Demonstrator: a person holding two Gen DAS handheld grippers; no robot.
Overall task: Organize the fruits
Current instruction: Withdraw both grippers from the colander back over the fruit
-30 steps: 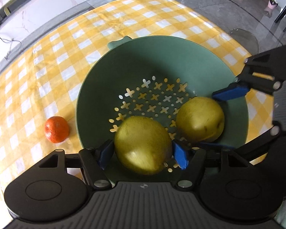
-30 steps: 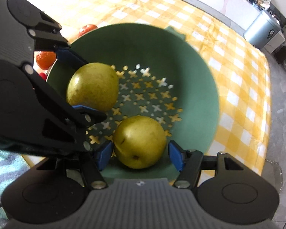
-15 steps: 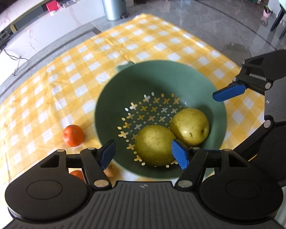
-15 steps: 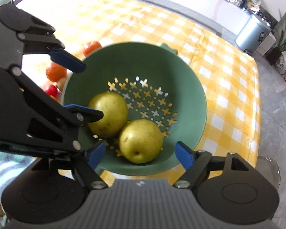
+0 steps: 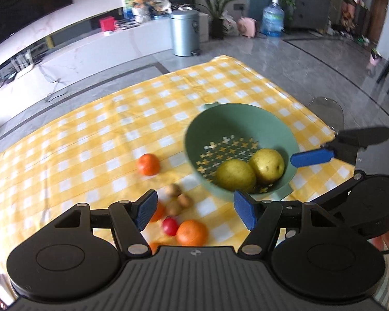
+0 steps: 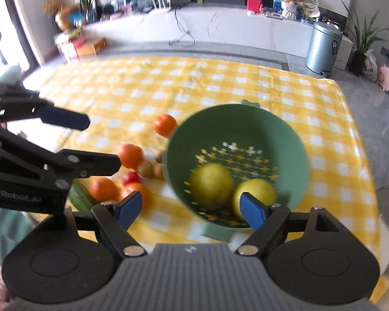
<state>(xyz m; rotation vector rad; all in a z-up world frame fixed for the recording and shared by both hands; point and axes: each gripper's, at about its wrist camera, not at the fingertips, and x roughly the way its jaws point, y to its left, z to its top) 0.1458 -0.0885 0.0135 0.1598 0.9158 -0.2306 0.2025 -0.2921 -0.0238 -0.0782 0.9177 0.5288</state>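
**Both pears released into the colander**

Left wrist view: the left gripper (image 5: 194, 213) has pulled back and up, jaws wide and empty; two yellow-green pears (image 5: 250, 172) now lie touching in the green plastic perforated colander (image 5: 207, 129).

Right wrist view: the right gripper (image 6: 190, 207) likewise stands wide, holding nothing. Round orange tangerines (image 6: 130, 155) wait beside the colander.

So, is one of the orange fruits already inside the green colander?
No, the green colander holds only two yellow pears; the orange fruits lie on the tablecloth.
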